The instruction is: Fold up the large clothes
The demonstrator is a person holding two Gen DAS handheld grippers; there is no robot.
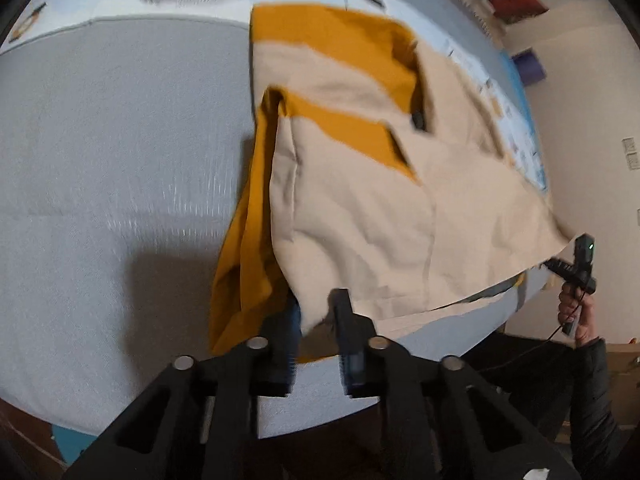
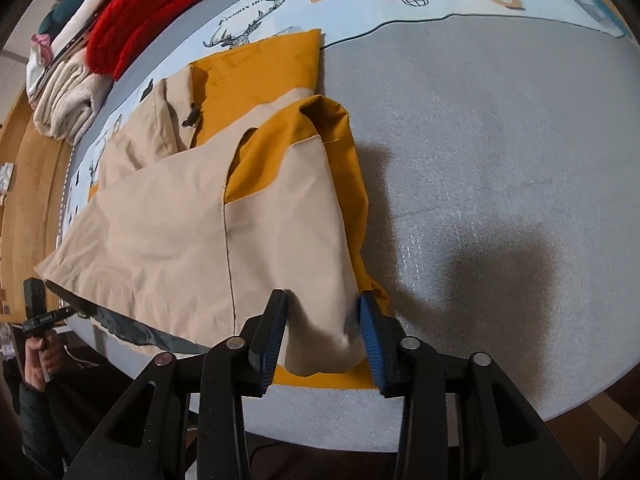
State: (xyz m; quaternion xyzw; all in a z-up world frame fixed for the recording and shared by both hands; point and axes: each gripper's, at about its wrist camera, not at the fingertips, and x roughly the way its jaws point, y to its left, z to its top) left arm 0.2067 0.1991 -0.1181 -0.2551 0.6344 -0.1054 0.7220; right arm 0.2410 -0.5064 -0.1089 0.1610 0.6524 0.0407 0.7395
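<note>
A beige and mustard-yellow jacket lies on the grey table cover, partly folded; it also shows in the right wrist view. My left gripper is shut on the jacket's near hem corner and lifts it. In the right wrist view my right gripper stands with jaws wide apart around another hem corner, fabric bulging between the blue pads without being pinched. Each view shows a second gripper at the jacket's far hem corner.
A stack of folded clothes, red on cream, sits at the table's far left. A light-blue printed cloth covers the table's far part. The table's near edge runs just below the grippers.
</note>
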